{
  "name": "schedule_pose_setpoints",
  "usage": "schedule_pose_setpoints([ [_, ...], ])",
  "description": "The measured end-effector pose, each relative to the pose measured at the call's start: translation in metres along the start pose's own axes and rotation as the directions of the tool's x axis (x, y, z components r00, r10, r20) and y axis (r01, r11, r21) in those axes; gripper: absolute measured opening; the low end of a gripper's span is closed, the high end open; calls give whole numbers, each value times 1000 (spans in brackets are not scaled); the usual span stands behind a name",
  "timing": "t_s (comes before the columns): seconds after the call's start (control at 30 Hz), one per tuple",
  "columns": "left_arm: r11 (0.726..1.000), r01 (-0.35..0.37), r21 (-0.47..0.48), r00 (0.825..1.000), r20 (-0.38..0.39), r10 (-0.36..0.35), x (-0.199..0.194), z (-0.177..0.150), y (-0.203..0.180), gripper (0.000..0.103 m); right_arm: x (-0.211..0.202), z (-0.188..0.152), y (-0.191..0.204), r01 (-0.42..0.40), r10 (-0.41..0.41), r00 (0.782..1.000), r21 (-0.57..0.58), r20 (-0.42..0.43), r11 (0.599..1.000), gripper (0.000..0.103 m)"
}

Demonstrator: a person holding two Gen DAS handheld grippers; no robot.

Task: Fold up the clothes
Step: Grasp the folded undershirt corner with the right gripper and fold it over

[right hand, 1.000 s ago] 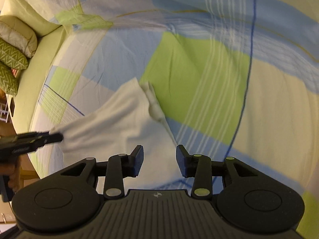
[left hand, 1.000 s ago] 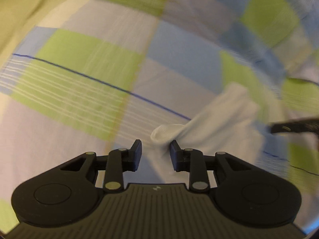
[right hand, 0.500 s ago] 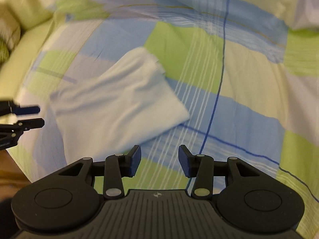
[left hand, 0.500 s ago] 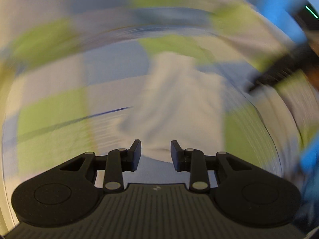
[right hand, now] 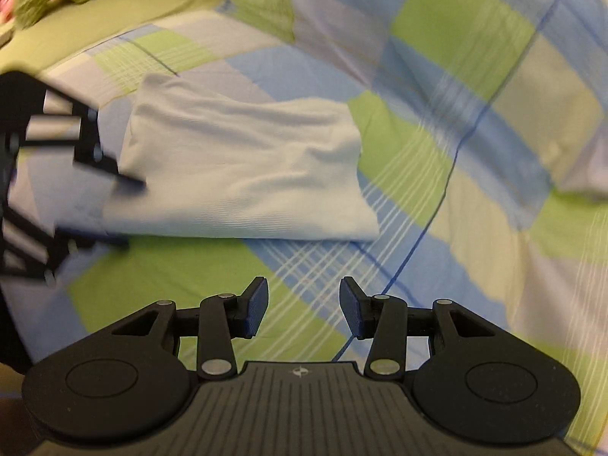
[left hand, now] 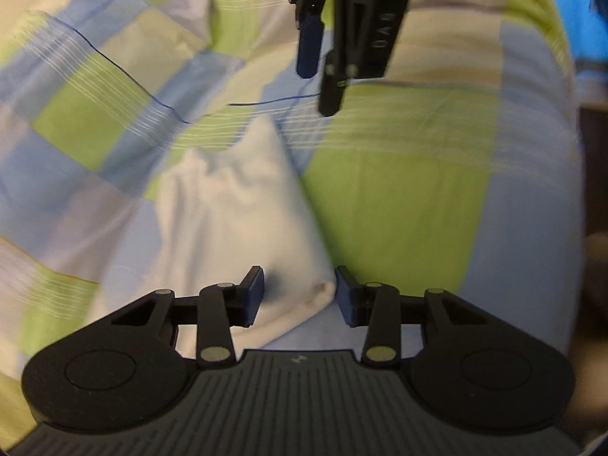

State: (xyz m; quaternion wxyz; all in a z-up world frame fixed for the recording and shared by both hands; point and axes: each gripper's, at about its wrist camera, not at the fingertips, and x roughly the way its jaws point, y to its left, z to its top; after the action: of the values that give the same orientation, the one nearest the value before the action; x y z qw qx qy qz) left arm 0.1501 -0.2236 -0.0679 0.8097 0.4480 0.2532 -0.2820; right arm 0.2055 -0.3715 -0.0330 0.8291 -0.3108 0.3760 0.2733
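1. A folded white cloth lies flat on the blue, green and cream checked bed cover.
2. The left gripper is spread wide, holding nothing, maybe just above the cloth's near corner.
3. The right gripper is wide too, empty, near the cloth.

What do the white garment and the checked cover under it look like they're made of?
White garment: seemingly a soft matte knit, probably cotton jersey; faint fine ribbing shows and it slumps in rounded wrinkles. Checked bed cover: apparently a thin, smooth woven cotton-like fabric, matte, with flat colour blocks, fine stripe lines and sharper creases. Fibre content cannot be confirmed.
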Motion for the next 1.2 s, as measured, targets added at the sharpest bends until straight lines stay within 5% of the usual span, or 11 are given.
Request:
schedule_pose_setpoints([
  [0.13,999,8,-46,998,66,-5,-2,-12,15,10,16,-11,24,104,-79,991,-245,110,964,46],
  [0.33,964,120,-239,979,189,-75,-14,-30,64,8,47,-14,36,215,-136,967,-410,215,886,51],
  [0.53,975,108,-193,953,301,-46,-37,-47,90,8,71,0,51,301,-164,940,-505,298,809,57],
  [0.57,980,96,-176,950,309,-38,-40,-50,91,8,74,2,49,301,-166,940,-498,297,813,53],
  [0.6,984,85,-159,948,316,-31,-43,-54,92,8,77,5,47,296,-175,945,-487,278,822,38],
  [0.63,987,72,-144,946,323,-22,-47,-58,92,8,76,8,47,299,-202,948,-476,245,827,6],
  [0.67,989,65,-131,945,327,-19,-51,-62,90,8,75,9,49,308,-235,949,-465,208,830,0],
  [0.93,996,80,25,961,262,-84,-100,-107,44,8,-8,-6,136,275,-272,960,-434,71,858,0],
  [1.2,991,129,25,982,134,-132,-136,-147,27,8,-35,-2,224,190,-215,976,-425,-13,885,0],
])
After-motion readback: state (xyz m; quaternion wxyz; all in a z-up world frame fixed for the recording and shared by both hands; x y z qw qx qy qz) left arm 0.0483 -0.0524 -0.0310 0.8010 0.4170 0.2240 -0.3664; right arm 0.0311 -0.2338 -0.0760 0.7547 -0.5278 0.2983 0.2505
